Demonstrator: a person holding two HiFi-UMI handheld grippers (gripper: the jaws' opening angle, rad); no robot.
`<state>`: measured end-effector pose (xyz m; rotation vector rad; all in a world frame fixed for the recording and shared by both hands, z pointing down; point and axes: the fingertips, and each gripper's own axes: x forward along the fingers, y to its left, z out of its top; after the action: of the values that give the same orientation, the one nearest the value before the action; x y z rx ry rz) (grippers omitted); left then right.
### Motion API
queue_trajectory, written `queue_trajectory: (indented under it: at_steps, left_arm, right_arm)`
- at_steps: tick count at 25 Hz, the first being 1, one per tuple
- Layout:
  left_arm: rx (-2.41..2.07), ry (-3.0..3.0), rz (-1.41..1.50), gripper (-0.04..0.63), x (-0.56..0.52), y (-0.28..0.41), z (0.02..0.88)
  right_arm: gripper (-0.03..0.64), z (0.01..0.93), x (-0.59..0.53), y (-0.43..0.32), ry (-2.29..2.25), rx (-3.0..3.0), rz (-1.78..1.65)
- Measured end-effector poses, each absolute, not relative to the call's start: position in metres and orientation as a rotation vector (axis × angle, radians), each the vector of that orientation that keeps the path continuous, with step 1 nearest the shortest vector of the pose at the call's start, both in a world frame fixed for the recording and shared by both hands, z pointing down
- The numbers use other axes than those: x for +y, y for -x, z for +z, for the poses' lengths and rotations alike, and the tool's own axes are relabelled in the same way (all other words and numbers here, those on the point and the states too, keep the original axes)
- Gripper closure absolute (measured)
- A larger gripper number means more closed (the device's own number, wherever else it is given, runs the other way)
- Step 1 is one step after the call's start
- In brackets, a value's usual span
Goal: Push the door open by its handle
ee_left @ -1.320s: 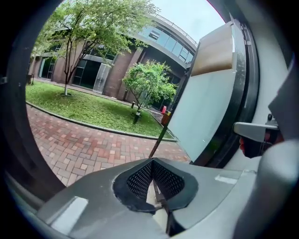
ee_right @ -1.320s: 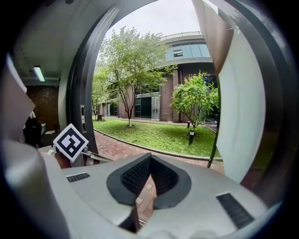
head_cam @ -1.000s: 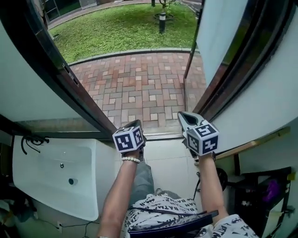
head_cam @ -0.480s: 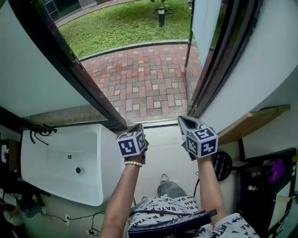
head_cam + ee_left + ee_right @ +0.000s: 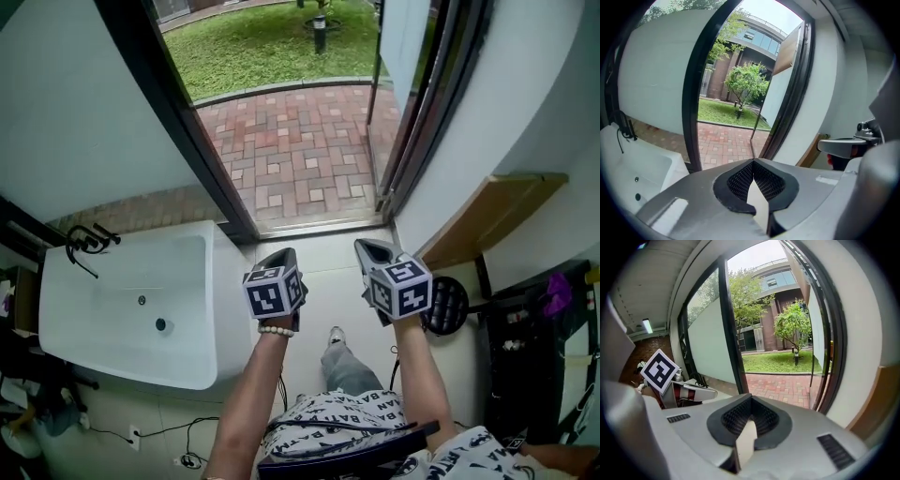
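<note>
The white shirt [image 5: 347,417] has black letters on it, too jumbled to read. Each gripper has a cube with black-and-white squares on it, but no words. The left gripper [image 5: 285,254] is pressed together with nothing in it. The right gripper [image 5: 365,246] is pressed together too, and empty. A white sink [image 5: 112,281] sits on the left. The door [image 5: 405,42] stands open ahead on the right, well apart from both grippers. Past it are red bricks [image 5: 300,155], then grass [image 5: 253,42].
</note>
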<state>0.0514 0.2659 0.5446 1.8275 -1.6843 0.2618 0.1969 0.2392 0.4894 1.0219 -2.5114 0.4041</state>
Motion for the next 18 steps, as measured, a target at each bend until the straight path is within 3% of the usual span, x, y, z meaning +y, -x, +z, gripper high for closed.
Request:
queue_trajectory:
  at_steps: [18]
  left_arm:
    - [-1.709,-1.895,0.248,0.609,0.445,-0.065,0.527]
  right_arm:
    - [0.612,0.507,0.416,-0.204,-1.102,-2.455,0.437]
